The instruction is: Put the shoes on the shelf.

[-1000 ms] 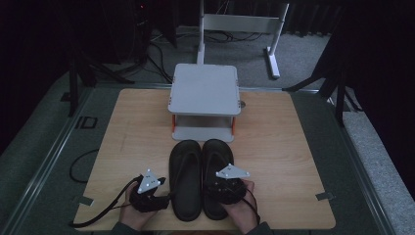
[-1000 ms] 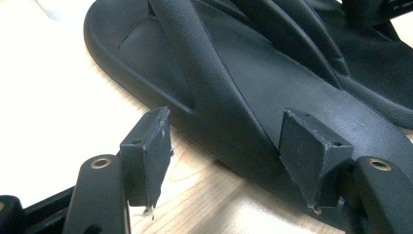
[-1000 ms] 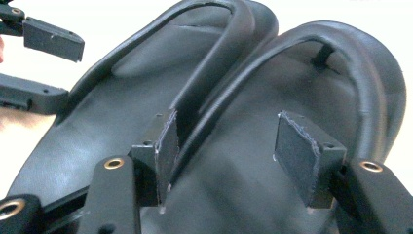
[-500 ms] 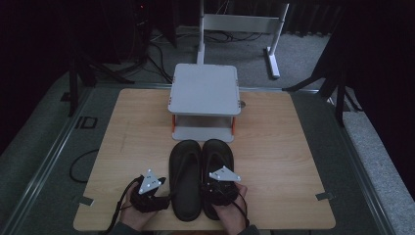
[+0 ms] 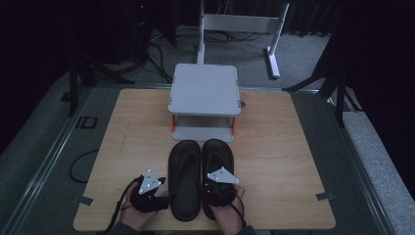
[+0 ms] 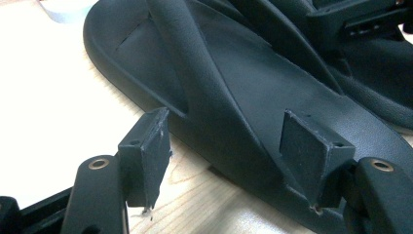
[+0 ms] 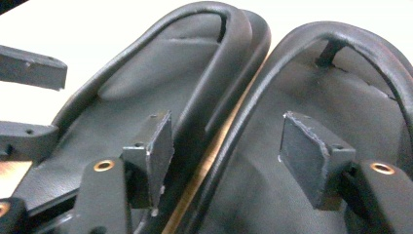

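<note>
Two black flip-flop sandals lie side by side near the table's front edge, the left sandal and the right sandal. My left gripper is open at the left sandal's outer side. One pad is over the table and the other over the footbed, with the strap between them untouched. My right gripper is open over the seam between the sandals. It straddles their neighbouring straps, and its jaws have just been opening.
A grey two-level stand with orange posts sits just behind the sandals' toes. The wooden table has bare room left and right. A white frame and cables lie on the floor beyond.
My right gripper has shifted slightly to the left over the right sandal's heel. The left gripper and both sandals have stayed put.
</note>
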Tool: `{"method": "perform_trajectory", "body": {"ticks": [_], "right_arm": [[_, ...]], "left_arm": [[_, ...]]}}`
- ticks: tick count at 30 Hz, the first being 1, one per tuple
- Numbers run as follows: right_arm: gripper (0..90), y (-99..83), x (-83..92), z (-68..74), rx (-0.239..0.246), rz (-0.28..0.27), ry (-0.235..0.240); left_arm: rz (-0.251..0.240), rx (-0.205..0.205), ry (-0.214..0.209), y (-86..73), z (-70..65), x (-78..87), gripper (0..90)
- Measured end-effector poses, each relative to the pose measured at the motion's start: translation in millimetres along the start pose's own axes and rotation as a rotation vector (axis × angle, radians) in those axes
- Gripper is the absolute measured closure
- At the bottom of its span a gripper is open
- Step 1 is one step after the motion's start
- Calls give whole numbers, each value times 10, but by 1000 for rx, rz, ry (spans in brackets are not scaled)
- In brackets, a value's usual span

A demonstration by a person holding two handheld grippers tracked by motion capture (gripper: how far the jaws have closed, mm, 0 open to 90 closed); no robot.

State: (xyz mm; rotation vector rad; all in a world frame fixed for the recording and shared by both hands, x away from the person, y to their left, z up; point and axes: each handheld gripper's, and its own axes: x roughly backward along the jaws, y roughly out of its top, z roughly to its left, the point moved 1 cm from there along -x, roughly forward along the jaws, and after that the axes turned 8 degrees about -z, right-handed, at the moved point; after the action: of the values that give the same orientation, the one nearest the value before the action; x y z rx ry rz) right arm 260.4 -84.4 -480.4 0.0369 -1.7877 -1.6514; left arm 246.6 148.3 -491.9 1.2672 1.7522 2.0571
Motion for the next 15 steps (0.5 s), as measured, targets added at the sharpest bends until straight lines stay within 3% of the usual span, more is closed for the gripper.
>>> {"method": "perform_trajectory", "body": {"ticks": [4,8,10,15], "right_arm": [[330,-9,-40,43,10,15,10],[331,-39,-124,88,9,41,2],[351,-45,-153,94,3,42,-1],[410,-36,-173,101,-6,55,-13]], "left_arm": [[12,6,-14,-5,-2,-17,359],[40,19,-70,-22,-30,-93,370],[45,-6,-58,-10,-70,-119,365],[43,-1,-74,-5,-74,-127,366]]}}
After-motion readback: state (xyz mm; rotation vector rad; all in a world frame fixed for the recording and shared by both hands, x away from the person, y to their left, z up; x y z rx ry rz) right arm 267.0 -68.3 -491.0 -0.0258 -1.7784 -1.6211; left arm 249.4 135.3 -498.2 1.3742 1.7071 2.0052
